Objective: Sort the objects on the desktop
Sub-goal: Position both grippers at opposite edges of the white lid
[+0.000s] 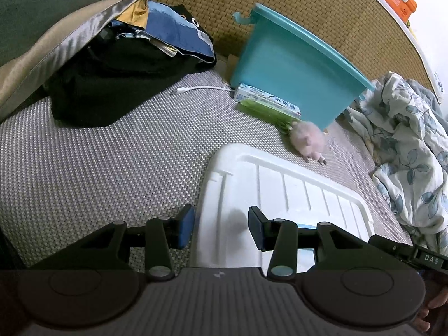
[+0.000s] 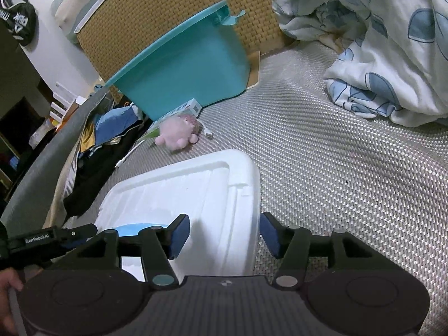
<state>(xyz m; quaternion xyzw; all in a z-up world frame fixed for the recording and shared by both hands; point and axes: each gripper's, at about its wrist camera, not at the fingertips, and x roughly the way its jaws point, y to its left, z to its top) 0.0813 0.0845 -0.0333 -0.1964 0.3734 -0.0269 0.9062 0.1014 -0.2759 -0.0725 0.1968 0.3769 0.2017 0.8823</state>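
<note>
Two grippers flanked a white lidded box [image 1: 280, 196] on a grey woven mat [image 1: 98, 168].

In the left wrist view, the left gripper [image 1: 221, 225] stood wide open and held nothing, with its left pad over the mat and its right pad over the lid, so the box's left edge lay between them. That straddle looked suited to clamping the edge or steadying the box. Farther off, a teal bin [image 1: 294, 67] leaned against a wicker panel [image 1: 308, 5], and a carton [image 1: 266, 100], a green packet [image 1: 260, 110] and a pink plush [image 1: 306, 138] lay at the bin's foot. A white cable [image 1: 201, 88] ran beside the carton, a dark bag [image 1: 112, 84] sat to the left, and a leaf-print quilt [image 1: 406, 145] was bunched at the right.

In the right wrist view, the right gripper [image 2: 224, 233] was likewise wide open and empty, mirrored over the box's [image 2: 196, 190] right edge. The plush [image 2: 176, 134] and carton [image 2: 182, 109] lay outside both the bin [image 2: 184, 64] and the box. Whether the box was being closed after loading or was about to be opened, I could not tell.
</note>
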